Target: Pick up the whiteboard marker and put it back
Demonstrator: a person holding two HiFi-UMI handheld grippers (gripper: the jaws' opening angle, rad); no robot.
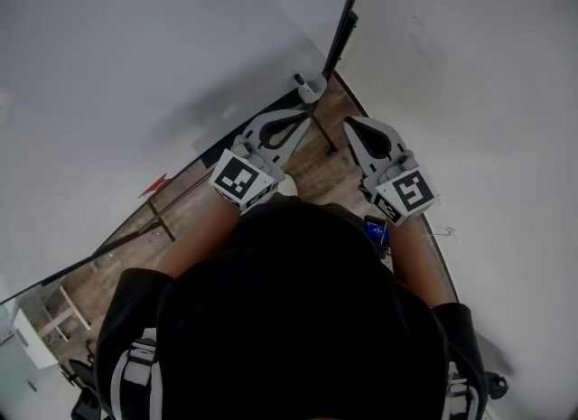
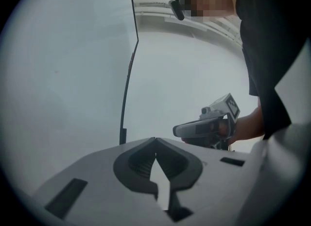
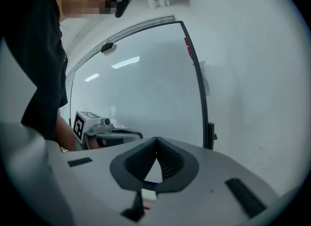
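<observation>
I cannot make out a whiteboard marker in any view. The whiteboard (image 1: 135, 66) stands at the left, and its black frame edge (image 1: 348, 21) meets the white wall (image 1: 479, 75) in a corner. A small white holder (image 1: 312, 88) sits at the frame's foot. My left gripper (image 1: 302, 120) and right gripper (image 1: 354, 125) are held side by side and point toward that corner. Both are shut with nothing between the jaws. In the left gripper view the left gripper (image 2: 155, 140) shows closed tips, with the right gripper (image 2: 209, 125) beside it. In the right gripper view the right gripper (image 3: 156, 139) is closed too, beside the left gripper (image 3: 104, 132).
A wooden floor (image 1: 307, 170) shows below the grippers. A small red thing (image 1: 155, 183) sits low along the whiteboard. A blue object (image 1: 377, 228) is near the right wrist. White furniture (image 1: 36, 337) stands at the lower left.
</observation>
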